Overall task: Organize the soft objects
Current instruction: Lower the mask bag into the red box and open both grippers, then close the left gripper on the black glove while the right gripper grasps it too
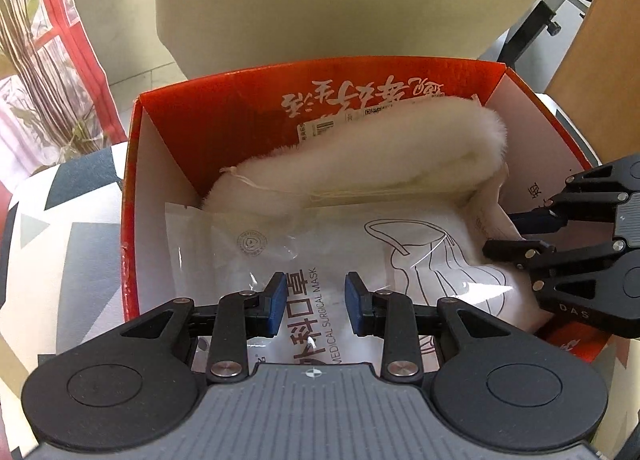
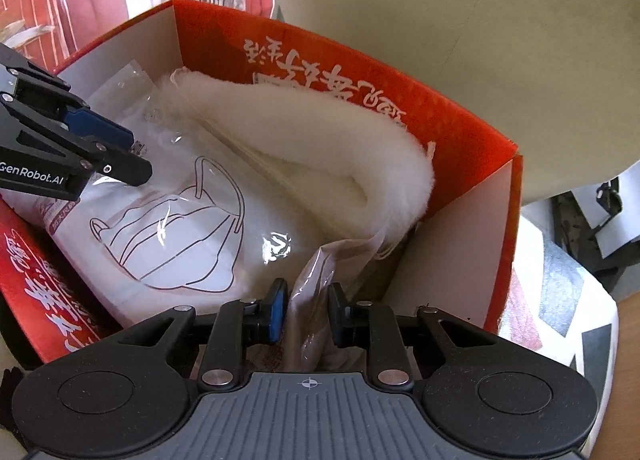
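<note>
A folded white fluffy fleece cloth point(image 1: 360, 156) lies along the far wall of the open red cardboard box point(image 1: 240, 108), beyond the left claw point(image 1: 316, 300). A clear plastic pack of white surgical masks point(image 1: 320, 260) lies flat below that claw. A crumpled clear pouch point(image 2: 320, 280) stands between the right claw's point(image 2: 307, 310) pads.

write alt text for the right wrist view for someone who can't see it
The right gripper has a crinkled clear plastic packet between its fingers inside a red cardboard box. The box holds a surgical mask pack and a fluffy white fabric roll, and the left gripper reaches in from the left edge.
</note>
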A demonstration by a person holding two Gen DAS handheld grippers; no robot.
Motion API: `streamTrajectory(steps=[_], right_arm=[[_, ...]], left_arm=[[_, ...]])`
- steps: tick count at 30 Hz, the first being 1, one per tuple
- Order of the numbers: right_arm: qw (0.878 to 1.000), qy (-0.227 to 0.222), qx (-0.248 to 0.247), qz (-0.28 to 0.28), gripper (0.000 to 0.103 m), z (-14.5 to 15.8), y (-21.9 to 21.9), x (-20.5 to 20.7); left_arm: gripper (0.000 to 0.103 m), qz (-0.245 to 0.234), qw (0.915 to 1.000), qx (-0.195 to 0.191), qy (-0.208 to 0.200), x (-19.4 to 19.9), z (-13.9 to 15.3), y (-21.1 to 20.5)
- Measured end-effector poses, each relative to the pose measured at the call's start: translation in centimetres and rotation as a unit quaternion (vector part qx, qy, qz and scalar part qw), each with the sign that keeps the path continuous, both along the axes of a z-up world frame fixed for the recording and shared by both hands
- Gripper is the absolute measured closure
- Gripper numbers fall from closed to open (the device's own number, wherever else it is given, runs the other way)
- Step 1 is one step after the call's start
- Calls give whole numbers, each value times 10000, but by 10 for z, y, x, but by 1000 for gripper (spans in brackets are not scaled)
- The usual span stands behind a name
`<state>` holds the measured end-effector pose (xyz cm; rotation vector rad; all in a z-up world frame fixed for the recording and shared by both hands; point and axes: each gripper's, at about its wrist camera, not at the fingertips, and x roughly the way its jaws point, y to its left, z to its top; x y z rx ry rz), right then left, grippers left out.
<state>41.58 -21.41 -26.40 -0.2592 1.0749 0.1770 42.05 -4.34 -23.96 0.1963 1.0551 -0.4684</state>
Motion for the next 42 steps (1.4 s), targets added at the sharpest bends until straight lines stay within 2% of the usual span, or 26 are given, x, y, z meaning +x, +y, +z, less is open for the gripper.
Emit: streamTrajectory(steps=[4,7,9,10,12,14,18,21,23,26,29,36,42], right_arm=[[10000,41,0,-77,83,-1,0,1],[9997,-155,-82,-174,80,3,4,-3],[9987,-371,-269,-222,68,7,6,-11],[9979,-472,-388,-235,65,10,7,-15],[9960,-635,-600,-202,40,15,8,-22],[9935,-847,-734,-186,36,24,8,-30],[9910,-1199,-476,-364,36,45,1,-48],[9853,-1619,13,-541,34,62,-7,-67],[9782,-1903,443,-703,34,71,-16,-83],[9651,-2220,948,-1016,34,81,-23,-106],[9526,-2505,1247,-1194,34,85,-28,-133],[9303,-2912,1731,-1407,34,81,-22,-196],[9264,-2853,1950,-1495,34,53,-10,-235]], left_arm=[[69,15,10000,-35,-74,2,0,0],[68,-53,9995,38,-295,-6,3,-1],[66,-70,9991,92,-398,-12,7,-2],[62,-79,9990,99,-433,-15,9,-2],[55,-114,9987,96,-489,-19,14,-3],[48,-119,9981,78,-607,-25,21,-3],[42,-109,9943,-2,-1065,-42,37,-3],[35,15,9883,-147,-1515,-63,54,4],[27,102,9833,-310,-1790,-80,66,9],[25,149,9747,-356,-2200,-108,76,15],[25,262,9678,-316,-2484,-134,77,21],[25,567,9653,-598,-2480,-192,63,48],[25,600,9682,-539,-2367,-238,35,61]])
